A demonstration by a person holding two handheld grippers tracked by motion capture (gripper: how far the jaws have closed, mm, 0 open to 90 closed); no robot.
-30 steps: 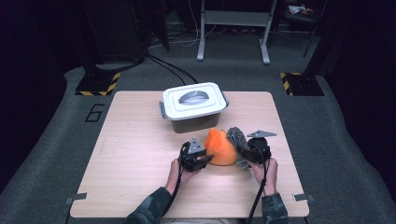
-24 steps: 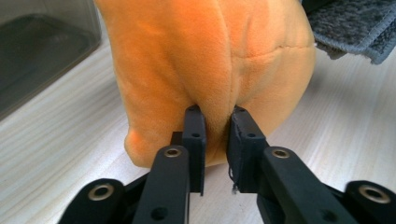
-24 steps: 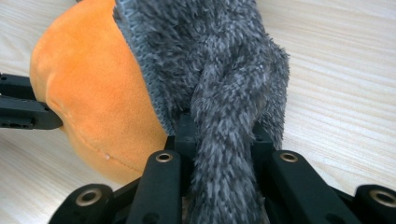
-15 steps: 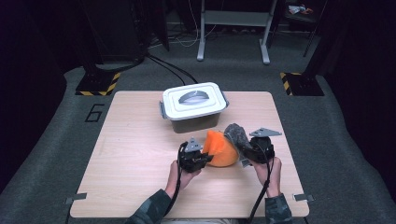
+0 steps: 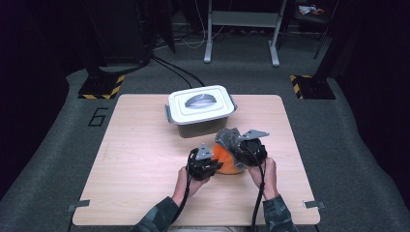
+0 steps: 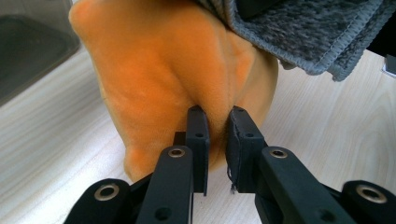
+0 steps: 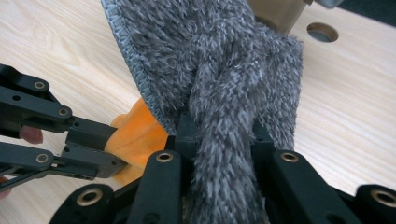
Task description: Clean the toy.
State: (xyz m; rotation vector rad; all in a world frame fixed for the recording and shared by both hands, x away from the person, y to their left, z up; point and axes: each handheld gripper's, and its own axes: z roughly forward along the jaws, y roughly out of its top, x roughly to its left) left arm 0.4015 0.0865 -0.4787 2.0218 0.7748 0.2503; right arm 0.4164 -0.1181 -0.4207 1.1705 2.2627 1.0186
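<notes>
On the wooden table [image 5: 135, 159] I count one orange cloth [image 5: 226, 159], one grey cloth [image 5: 228, 138] and one grey box [image 5: 202, 116] with a white lid, closed, at the far middle. The two cloths lie together at the near side, a little right of centre, the grey one resting over the orange one. The left gripper [image 6: 215, 122] has its jaws almost pressed together, pinching a fold of the orange cloth. The right gripper [image 7: 218, 135] is clamped on a thick bunch of the grey cloth, which fills the space between its jaws. Both hands are near the table's front edge.
</notes>
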